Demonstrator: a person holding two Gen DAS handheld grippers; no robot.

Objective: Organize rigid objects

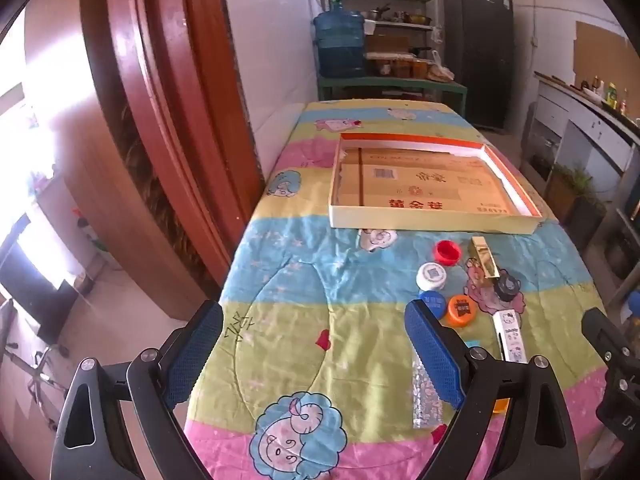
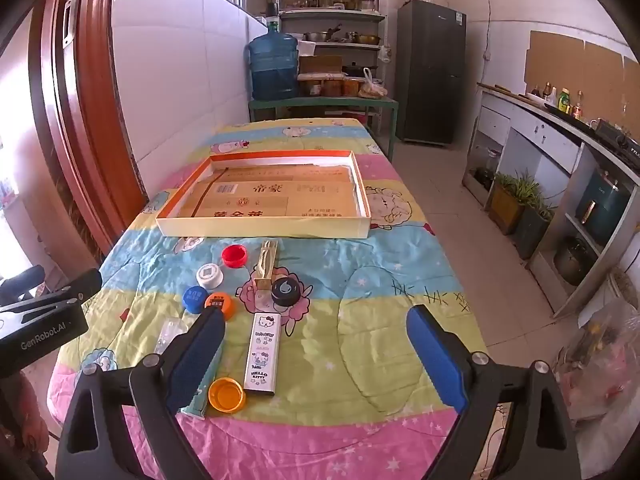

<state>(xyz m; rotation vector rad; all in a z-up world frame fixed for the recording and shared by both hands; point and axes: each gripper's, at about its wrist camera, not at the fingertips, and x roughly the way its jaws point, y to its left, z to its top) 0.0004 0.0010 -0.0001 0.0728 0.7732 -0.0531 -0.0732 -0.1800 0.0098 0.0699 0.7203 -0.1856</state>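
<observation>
A: What are the two grippers doing?

B: Both stand wide apart with nothing between the blue pads. The left gripper point(image 1: 314, 354) fills the lower part of its view; the right gripper point(image 2: 316, 356) does the same in its own, both hovering over the quilt-covered tabletop point(image 2: 360, 280).

A: And nearest the right gripper?

B: Just beside its left pad, low in the frame, lies an orange cap point(image 2: 226, 395), open side up, touching a long white Hello Kitty box point(image 2: 263, 354) that lies flat (cartoon print along its face). A small clear plastic piece point(image 2: 168, 334) lies to the left.

A: Further out?

B: At mid frame there is a cluster: a blue cap point(image 2: 195, 299) beside an orange printed cap point(image 2: 220, 304), a white cap point(image 2: 209, 275) above them, a red cap point(image 2: 234, 256) higher up. To their right are a black round cap point(image 2: 286, 291) and a shiny gold box point(image 2: 266, 264).

A: And the tray?

B: A shallow cardboard tray point(image 2: 264, 231), cream outside with orange edges, lies above centre, beyond the caps. Only flat printed cardboard shows inside.
</observation>
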